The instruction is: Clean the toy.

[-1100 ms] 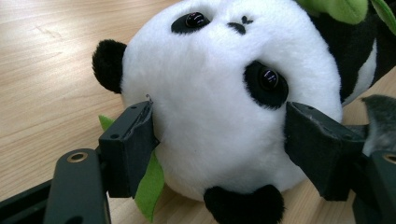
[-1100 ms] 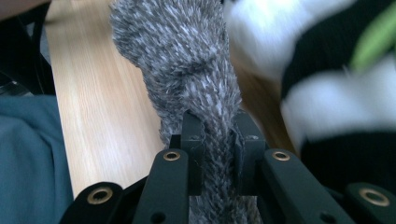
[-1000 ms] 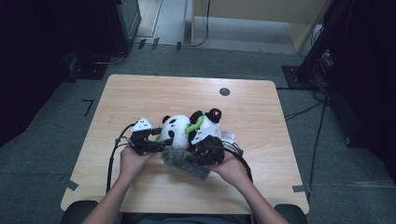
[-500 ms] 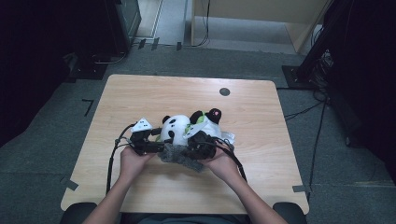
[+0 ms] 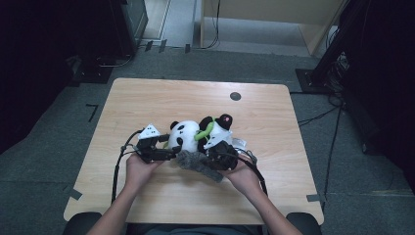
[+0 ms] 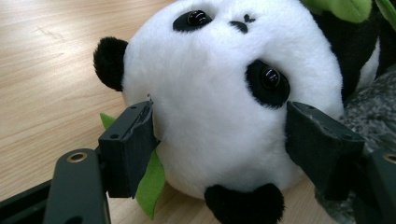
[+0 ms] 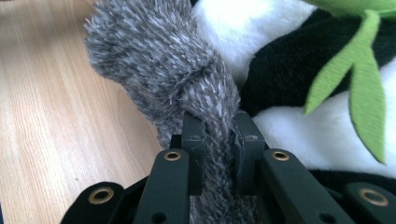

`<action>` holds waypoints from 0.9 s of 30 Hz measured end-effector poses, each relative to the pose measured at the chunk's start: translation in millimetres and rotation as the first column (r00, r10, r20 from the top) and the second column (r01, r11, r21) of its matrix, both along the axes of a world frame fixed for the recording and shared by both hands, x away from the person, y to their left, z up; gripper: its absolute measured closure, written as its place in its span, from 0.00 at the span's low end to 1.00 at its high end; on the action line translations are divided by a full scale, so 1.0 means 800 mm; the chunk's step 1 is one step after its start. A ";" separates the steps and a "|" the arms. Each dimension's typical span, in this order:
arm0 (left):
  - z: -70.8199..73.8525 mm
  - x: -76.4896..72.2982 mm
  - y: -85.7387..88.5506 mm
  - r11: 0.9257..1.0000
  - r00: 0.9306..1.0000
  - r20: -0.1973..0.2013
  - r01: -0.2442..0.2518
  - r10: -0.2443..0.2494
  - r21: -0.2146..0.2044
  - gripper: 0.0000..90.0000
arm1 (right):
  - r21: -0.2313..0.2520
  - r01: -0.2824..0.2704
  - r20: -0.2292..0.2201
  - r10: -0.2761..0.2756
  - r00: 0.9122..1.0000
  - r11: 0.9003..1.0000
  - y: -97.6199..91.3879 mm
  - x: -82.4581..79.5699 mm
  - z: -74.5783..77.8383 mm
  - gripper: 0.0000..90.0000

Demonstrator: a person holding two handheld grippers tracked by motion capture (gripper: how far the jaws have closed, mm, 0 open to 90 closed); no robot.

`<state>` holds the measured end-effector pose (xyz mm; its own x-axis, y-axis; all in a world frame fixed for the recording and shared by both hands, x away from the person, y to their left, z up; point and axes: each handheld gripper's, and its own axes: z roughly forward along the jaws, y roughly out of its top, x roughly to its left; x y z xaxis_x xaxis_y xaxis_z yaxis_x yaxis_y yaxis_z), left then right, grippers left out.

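Panda plush (image 5: 185, 134) on wooden table (image 5: 147, 98): left claw (image 6: 219, 149) clasps it, right claw (image 7: 218, 140) pinches grey sock (image 7: 187, 74).

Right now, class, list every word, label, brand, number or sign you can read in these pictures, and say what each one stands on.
None: no readable text in any view.
The panda, the grey fuzzy cloth, the table and both grippers bear no lettering.
The dark round spot on the table is too small to tell whether it carries a mark.
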<state>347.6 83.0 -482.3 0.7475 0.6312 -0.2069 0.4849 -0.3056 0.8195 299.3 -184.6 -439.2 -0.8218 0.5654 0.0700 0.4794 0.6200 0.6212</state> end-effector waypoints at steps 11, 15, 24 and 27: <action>0.000 0.002 0.000 1.000 1.000 0.001 -0.003 0.003 0.001 0.29 | 0.015 0.040 0.016 -0.040 0.999 0.999 -0.027 -0.017 0.005 0.88; 0.001 0.004 0.000 1.000 1.000 -0.003 -0.007 0.007 -0.007 0.29 | 0.016 0.066 0.005 -0.066 0.998 0.998 -0.044 -0.019 0.002 0.88; 0.000 0.005 -0.001 1.000 1.000 -0.002 -0.003 0.003 -0.004 0.28 | 0.016 0.118 -0.021 -0.118 0.993 0.993 -0.072 -0.020 0.000 0.88; 0.000 0.005 -0.002 1.000 1.000 0.000 -0.002 0.002 0.003 0.29 | 0.023 0.127 -0.023 -0.127 0.992 0.992 -0.082 -0.021 -0.001 0.88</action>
<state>351.3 81.2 -482.0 0.7460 0.6335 -0.2052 0.4857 -0.3068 0.8185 282.9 -250.1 -440.2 -0.7416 0.6631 0.1016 0.5666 0.5380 0.6241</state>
